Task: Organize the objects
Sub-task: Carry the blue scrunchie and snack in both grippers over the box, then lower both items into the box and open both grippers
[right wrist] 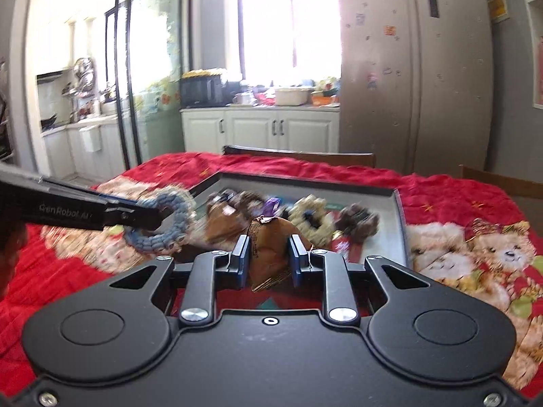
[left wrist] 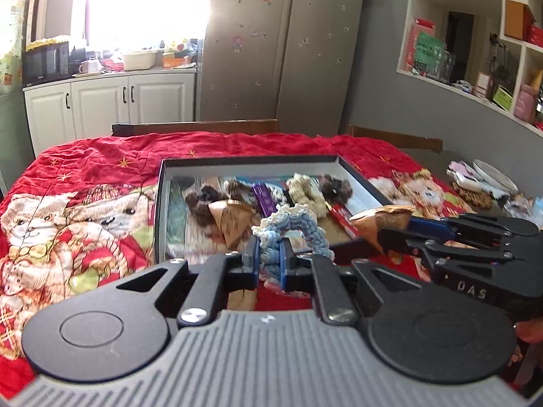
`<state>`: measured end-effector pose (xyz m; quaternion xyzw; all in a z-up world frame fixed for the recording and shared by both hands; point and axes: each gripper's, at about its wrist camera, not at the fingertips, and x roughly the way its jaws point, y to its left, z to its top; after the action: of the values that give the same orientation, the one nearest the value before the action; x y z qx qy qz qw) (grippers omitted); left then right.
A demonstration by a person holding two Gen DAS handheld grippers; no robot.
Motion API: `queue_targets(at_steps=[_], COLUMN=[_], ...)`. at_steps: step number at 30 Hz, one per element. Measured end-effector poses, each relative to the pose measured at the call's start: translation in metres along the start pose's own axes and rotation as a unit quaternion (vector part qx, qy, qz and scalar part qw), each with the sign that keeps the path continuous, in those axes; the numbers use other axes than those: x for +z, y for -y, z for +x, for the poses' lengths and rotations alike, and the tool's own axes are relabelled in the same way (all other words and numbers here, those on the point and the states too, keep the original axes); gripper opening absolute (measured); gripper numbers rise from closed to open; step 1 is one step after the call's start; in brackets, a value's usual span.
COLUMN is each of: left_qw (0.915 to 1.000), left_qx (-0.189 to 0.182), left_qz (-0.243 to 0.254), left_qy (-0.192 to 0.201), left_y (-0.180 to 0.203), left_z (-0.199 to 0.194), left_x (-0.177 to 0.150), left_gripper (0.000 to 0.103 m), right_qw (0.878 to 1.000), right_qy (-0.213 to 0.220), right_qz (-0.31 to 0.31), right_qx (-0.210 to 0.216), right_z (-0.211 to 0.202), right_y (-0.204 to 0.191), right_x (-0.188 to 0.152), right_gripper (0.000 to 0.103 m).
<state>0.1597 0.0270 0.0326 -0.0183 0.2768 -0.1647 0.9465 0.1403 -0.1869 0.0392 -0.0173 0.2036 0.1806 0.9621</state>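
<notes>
My left gripper [left wrist: 269, 254] is shut on a blue and white crocheted scrunchie [left wrist: 292, 227], held above the near edge of a shallow black box [left wrist: 163, 203]; it also shows in the right wrist view [right wrist: 163, 220]. My right gripper [right wrist: 269, 254] is shut on a brown triangular snack packet [right wrist: 271, 247], seen from the left wrist view [left wrist: 380, 222] over the box's near right corner. The box holds several scrunchies [left wrist: 305, 193], another brown packet [left wrist: 230, 217], a purple bar [left wrist: 263, 196] and a red bar [left wrist: 342, 217].
The box lies on a table with a red teddy-bear cloth [left wrist: 85, 176]. Coasters and a plate [left wrist: 492, 173] sit at the table's right end. Wooden chair backs [left wrist: 197, 127] stand behind the table, then cabinets and a fridge [left wrist: 281, 51].
</notes>
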Motion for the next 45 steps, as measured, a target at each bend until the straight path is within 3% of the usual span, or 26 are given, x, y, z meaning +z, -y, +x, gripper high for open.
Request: queue_targets(at_steps=[10,22,45], left_qw=[0.9994,0.9989,0.9987], left_qx=[0.017,0.033,0.042], left_qz=[-0.029,-0.034,-0.014], left_qy=[0.003,0.0,-0.024], left_y=[0.005,0.009,0.012], left_z=[0.046,0.088,0.11], left_x=[0.022,0.023,0.012], left_gripper=[0.014,0.014,0.014], right_qw=[0.998,0.998,0.998], right_qy=[0.01,-0.008,-0.031], right_qz=[0.048,0.056,0.04], right_qx=[-0.034,-0.04,-0.044], right_z=[0.041,0.086,0.107], right_y=[0.038,0.04,0.037], right_x=[0.02,0.004,-0.007], right_gripper=[0.023,0.023,0.023])
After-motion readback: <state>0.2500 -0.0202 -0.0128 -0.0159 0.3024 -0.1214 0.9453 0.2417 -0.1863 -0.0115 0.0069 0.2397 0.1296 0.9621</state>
